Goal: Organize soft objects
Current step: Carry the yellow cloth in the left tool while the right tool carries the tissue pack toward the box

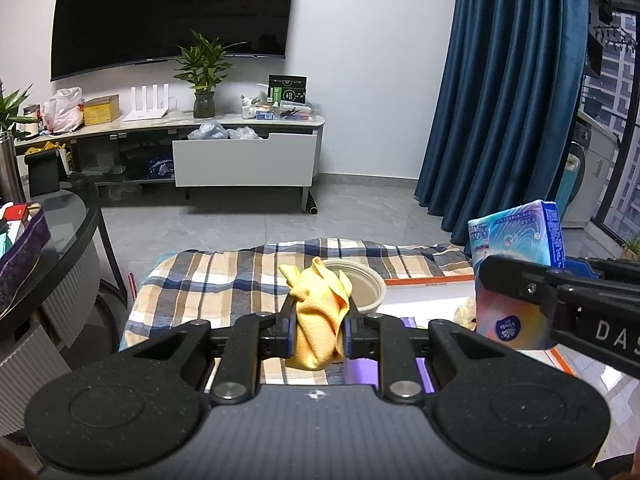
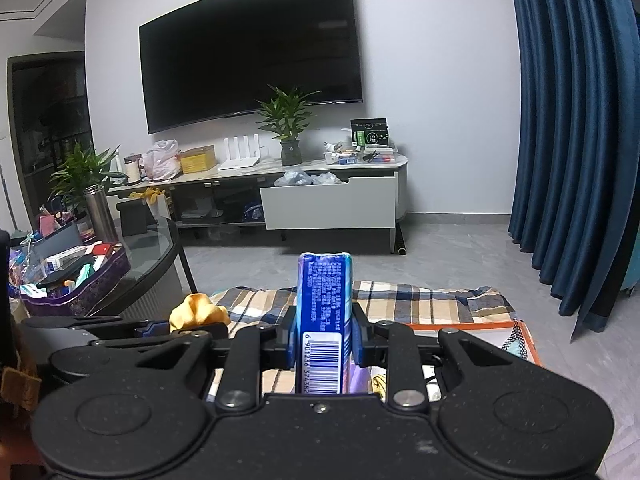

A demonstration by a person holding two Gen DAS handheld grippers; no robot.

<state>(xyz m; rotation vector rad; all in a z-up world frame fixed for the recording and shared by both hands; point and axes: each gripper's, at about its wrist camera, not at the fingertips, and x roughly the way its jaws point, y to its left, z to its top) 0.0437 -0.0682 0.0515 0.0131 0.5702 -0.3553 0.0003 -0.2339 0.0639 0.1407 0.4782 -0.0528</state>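
Jaws clamp yellow cloth (image 1: pixel 318 312) and tissue pack (image 2: pixel 325 320); bowl (image 1: pixel 370 290) behind cloth.

The blue plastic-wrapped tissue pack (image 2: pixel 325 320) hides its lower end behind the black right gripper (image 2: pixel 325 344) body.
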